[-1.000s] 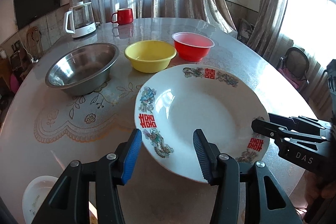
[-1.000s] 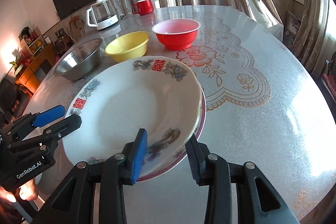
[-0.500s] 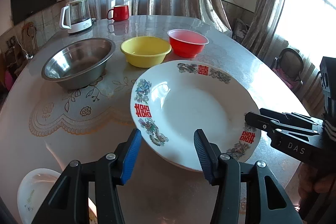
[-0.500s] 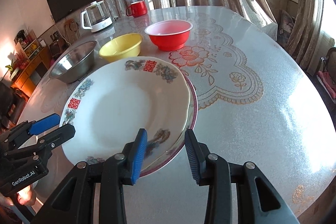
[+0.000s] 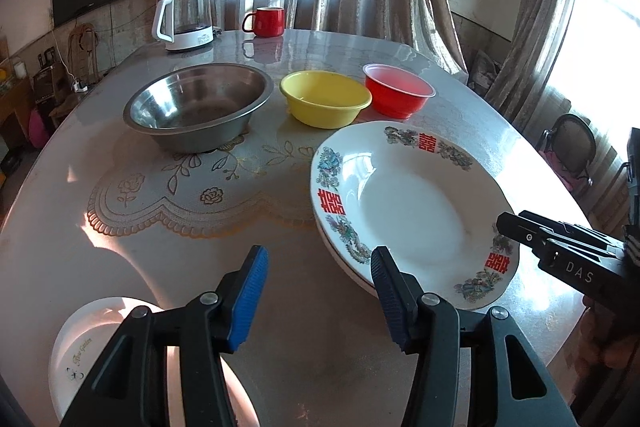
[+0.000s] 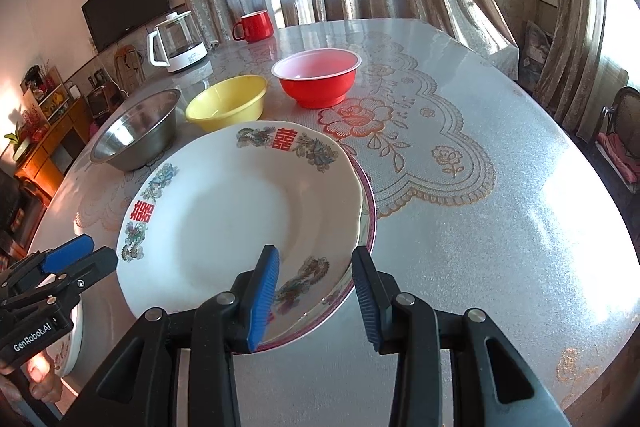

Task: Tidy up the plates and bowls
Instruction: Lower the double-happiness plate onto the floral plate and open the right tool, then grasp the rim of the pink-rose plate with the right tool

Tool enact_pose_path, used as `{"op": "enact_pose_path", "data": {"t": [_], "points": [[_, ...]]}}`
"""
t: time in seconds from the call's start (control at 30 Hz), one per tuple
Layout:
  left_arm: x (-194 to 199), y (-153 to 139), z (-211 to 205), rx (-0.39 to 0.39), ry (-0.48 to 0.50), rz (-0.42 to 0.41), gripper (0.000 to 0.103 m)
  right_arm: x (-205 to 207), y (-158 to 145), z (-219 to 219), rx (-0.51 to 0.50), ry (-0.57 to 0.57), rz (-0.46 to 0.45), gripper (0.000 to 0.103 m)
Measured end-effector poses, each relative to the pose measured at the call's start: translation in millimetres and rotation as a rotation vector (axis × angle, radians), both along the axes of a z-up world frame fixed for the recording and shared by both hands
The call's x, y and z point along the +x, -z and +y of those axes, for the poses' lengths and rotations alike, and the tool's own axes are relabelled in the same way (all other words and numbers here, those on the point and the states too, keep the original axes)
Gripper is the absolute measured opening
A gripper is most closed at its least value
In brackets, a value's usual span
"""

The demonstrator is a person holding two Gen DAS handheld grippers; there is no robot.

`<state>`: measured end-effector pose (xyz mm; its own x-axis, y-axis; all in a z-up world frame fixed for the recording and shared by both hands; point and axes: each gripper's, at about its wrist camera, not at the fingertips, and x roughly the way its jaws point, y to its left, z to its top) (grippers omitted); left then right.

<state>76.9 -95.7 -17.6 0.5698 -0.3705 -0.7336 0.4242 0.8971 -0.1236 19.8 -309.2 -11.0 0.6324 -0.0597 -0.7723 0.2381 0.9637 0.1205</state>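
Note:
A large white plate with red characters and flower prints (image 5: 412, 211) (image 6: 240, 211) rests on another plate with a purple rim (image 6: 370, 223) near the table's front edge. My left gripper (image 5: 316, 291) is open and empty, just left of the stack's near rim. My right gripper (image 6: 316, 291) is open, its jaws either side of the stack's near right rim without gripping it. A steel bowl (image 5: 198, 105), a yellow bowl (image 5: 325, 98) and a red bowl (image 5: 398, 95) stand in a row behind. A small white dish (image 5: 92, 359) lies at the front left.
A glass kettle (image 5: 186, 17) and a red mug (image 5: 266, 21) stand at the table's far side. The round table (image 6: 500, 227) has a lace-patterned cover. A chair (image 5: 570, 147) stands to the right, curtains behind.
The patterned plate has come down onto the purple-rimmed plate. My left gripper has drawn back to the left, off the rim. My right gripper has let go of the plate and opened wider.

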Motion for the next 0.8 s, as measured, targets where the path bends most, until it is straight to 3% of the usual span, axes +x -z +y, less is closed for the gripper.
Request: {"op": "enact_pose_path", "data": {"t": [0.47, 0.8], "points": [[-2.7, -6.7, 31.6, -0.022, -0.065, -0.014, 0.055, -0.2, -10.6, 8.6, -0.025, 0.016, -0.032, 0.038], [-8.5, -9.2, 58.1, -0.025, -0.124, -0.022, 0.055, 5.1, -14.1, 43.3, 0.037, -0.117, -0.056, 0.038]]}}
